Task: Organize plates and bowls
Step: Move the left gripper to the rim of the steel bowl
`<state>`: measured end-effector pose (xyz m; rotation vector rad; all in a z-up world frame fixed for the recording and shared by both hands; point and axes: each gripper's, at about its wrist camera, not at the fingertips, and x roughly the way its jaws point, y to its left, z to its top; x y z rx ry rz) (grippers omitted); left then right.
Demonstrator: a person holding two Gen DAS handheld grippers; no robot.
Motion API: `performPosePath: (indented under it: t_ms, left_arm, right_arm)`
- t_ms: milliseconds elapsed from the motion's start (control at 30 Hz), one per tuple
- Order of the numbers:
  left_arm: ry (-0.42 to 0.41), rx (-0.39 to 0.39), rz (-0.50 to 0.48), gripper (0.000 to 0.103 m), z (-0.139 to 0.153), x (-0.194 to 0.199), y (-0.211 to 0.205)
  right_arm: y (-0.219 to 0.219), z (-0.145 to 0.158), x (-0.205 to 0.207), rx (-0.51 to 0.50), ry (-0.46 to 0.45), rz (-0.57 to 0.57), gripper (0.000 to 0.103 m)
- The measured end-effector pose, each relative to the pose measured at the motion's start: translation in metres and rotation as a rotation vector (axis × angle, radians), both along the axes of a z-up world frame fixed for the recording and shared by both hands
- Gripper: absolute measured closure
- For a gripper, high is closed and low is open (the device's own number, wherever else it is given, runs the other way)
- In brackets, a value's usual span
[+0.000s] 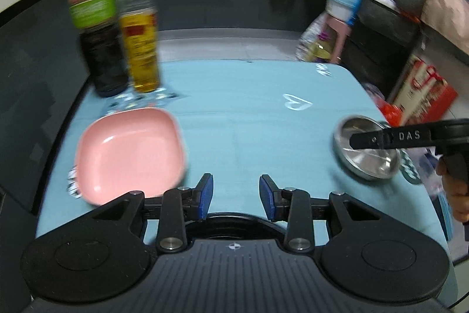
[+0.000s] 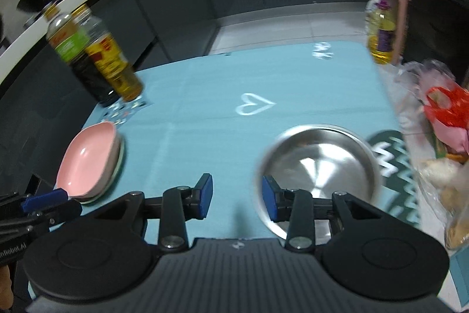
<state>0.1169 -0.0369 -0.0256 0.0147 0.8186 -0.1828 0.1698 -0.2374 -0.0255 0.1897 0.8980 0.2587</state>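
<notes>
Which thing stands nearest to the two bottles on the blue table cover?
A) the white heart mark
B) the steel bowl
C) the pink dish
C: the pink dish lies just in front of the two bottles on the left side, while the steel bowl sits far across on the right.

We get dim, even indoor light and heavy motion blur; the bottles point(image 1: 112, 28) smear, the steel bowl point(image 2: 319, 166) shows white glare, and beyond it the counters bend from fisheye.
</notes>
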Motion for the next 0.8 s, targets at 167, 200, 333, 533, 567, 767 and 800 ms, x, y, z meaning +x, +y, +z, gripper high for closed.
performPosePath:
  t_ms: [167,200,333,533,567,767,800]
  left_arm:
    - [0.028,-0.014,-0.059,0.07,-0.006,0.006,-0.036]
    - [0.035,-0.024,-0.067,0.07,-0.007,0.008,-0.042]
    - [0.052,-0.057,-0.097,0.066,-0.009,0.016,-0.067]
    - [0.07,-0.076,-0.146,0.065,-0.018,0.03,-0.105]
    - [0.07,-0.077,-0.147,0.065,-0.019,0.033,-0.109]
    - [0.085,-0.082,-0.118,0.065,-0.033,0.056,-0.128]
    - [0.093,-0.076,-0.114,0.065,-0.036,0.06,-0.13]
  right_arm:
    - [-0.032,-0.003,-0.01,0.018,-0.008,-0.064,0.074]
    - [-0.037,-0.003,-0.012,0.023,-0.009,-0.073,0.074]
    - [-0.054,-0.006,-0.015,0.039,-0.011,-0.103,0.074]
    - [-0.077,-0.012,-0.012,0.06,-0.003,-0.146,0.074]
    - [-0.08,-0.013,-0.011,0.061,-0.001,-0.151,0.074]
    - [-0.085,-0.018,-0.001,0.056,0.016,-0.154,0.074]
    - [-0.085,-0.019,0.001,0.055,0.019,-0.155,0.074]
